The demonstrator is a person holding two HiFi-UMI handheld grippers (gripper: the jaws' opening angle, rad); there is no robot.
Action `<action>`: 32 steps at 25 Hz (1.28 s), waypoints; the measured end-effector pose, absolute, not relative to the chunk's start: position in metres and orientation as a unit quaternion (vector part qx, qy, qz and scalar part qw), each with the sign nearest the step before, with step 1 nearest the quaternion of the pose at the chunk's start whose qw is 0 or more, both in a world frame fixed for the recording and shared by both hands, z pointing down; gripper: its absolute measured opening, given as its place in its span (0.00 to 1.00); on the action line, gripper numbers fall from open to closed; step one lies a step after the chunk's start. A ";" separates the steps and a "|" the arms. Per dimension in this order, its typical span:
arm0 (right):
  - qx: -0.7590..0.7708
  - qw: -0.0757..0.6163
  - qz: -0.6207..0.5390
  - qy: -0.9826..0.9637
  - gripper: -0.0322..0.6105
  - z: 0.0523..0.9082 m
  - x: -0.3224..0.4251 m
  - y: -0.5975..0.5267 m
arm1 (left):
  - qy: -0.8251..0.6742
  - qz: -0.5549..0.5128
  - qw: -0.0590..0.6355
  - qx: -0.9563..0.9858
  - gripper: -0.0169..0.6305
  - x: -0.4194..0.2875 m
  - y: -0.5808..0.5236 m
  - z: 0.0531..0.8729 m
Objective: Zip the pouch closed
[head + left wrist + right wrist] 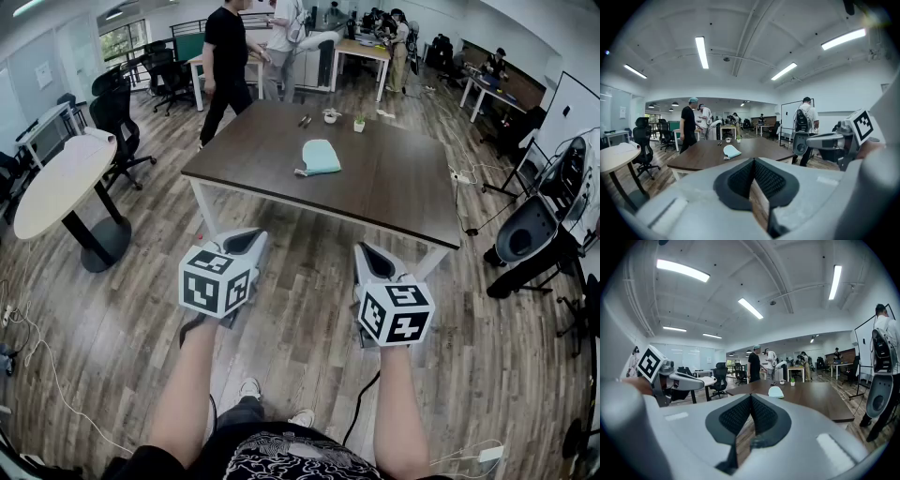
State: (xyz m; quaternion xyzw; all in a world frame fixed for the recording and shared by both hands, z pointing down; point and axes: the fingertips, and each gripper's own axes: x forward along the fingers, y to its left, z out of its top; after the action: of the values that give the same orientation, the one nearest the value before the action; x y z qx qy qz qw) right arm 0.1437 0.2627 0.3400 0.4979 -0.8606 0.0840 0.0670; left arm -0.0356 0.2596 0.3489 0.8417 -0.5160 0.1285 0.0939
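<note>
One pale blue pouch [322, 156], one small potted plant [359, 123] and one white cup [331, 116] are counted on one dark surface [394, 187]; two claws are seen, left claw [249, 238] and right claw [366, 251].

The pouch [322, 157] shows too small (in every view) to tell whether it is zipped.

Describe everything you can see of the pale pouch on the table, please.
The pouch is pale teal and looks like soft fabric, rounded at its far end. It lies flat near the middle of the dark brown table. A small darker tab sticks out at its near left corner, perhaps the zipper pull. Whether the zip is open is too small to tell. Only the table touches it.
</note>
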 end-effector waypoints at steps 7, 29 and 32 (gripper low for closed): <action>0.496 0.072 0.091 -0.861 0.05 0.343 0.151 0.261 | -0.523 0.129 0.094 0.837 0.03 -0.031 0.257 0.346; 0.555 0.066 0.116 -0.821 0.34 0.358 0.109 0.166 | -0.472 0.109 0.121 0.866 0.38 -0.079 0.136 0.362; 0.566 0.072 0.118 -0.813 0.40 0.360 0.098 0.151 | -0.465 0.109 0.124 0.870 0.45 -0.090 0.116 0.363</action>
State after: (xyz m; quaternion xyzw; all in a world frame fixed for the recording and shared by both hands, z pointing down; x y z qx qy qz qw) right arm 0.0985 0.1506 0.3601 0.5663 -0.8126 0.1177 0.0719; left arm -0.0896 0.1162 0.3628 0.8696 -0.4651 0.1094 0.1245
